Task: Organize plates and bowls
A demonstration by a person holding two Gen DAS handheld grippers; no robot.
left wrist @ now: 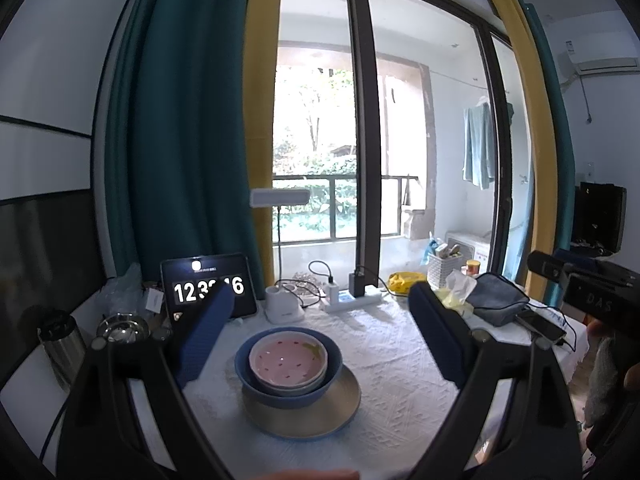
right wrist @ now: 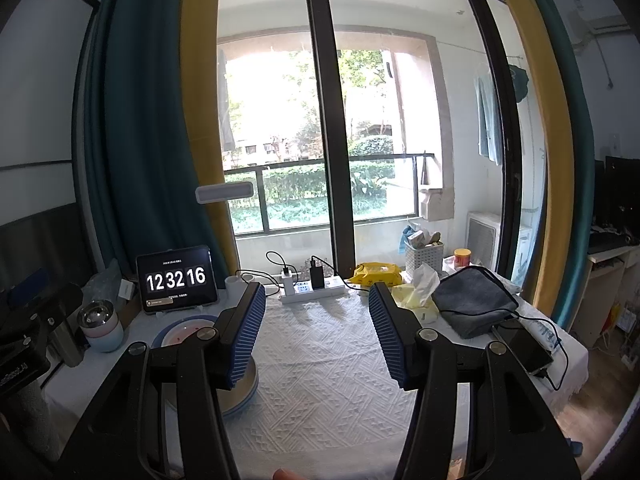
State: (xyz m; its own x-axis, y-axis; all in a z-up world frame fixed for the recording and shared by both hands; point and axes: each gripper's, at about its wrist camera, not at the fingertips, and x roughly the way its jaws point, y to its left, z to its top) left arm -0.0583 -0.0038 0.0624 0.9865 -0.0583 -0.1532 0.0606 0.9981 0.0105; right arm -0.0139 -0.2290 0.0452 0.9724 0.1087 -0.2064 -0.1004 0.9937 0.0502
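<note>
Blue ribbed pads of the left gripper stand wide apart, with nothing between them but air; the stack of dishes sits on the table ahead of and below the gap. On the right gripper the pads are also apart, though less widely, and hold nothing; only white tablecloth shows between them.

The stack is just in front of the left gripper: a small pink bowl nested in a larger blue bowl, which rests on a flat tan plate. From the right wrist view the same stack lies to the left, mostly hidden behind that gripper's left finger.

These look like glazed ceramic, so likely stiff, fairly heavy for their size, slick and breakable if dropped or knocked. I would take the pink bowl by its rim, one pad inside and one outside the wall, and lift straight up so the blue bowl is not dragged along. The plate lies flat and offers little edge to pinch.

Farther back stand a tablet clock, a power strip and a grey pouch.
</note>
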